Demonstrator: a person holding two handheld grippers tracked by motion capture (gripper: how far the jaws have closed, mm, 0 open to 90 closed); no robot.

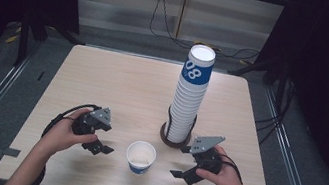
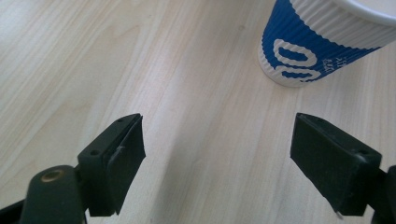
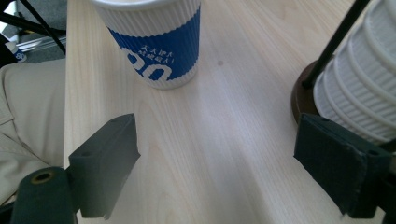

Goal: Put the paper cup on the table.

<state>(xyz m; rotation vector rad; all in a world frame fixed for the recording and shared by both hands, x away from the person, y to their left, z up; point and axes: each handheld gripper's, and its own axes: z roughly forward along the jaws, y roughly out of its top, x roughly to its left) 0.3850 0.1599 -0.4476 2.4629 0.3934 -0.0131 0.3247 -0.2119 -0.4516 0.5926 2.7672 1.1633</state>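
Cup [image 1: 140,156] of ribbed white paper with a blue band stands upright and alone near the middle of the table's near edge, mouth up and nothing showing inside it. Table [image 1: 103,82] is pale wood grain, and the cup sits between the two hand-held tools without touching either. The left gripper [image 1: 98,148] hovers just beside the cup on its left, toward the near-left part of the table; in the left gripper view its two black jaws stand well apart with only bare wood between them, and the cup [image 2: 310,44] lies ahead and off to the upper right, clear of both pads. The right gripper [image 1: 182,175] sits to the cup's right, near the near-right part of the table, its jaws likewise spread wide over bare table and gripping nothing; in the right gripper view the cup [image 3: 156,44] stands ahead at the upper left. Behind that gripper, right of the table's middle, a tall stack of cups [image 1: 188,96] rises from a dark round base [image 1: 165,137] with thin black upright rods along its sides; the same stack [image 3: 362,88] appears at the right edge of the right gripper view, close to the right jaw.
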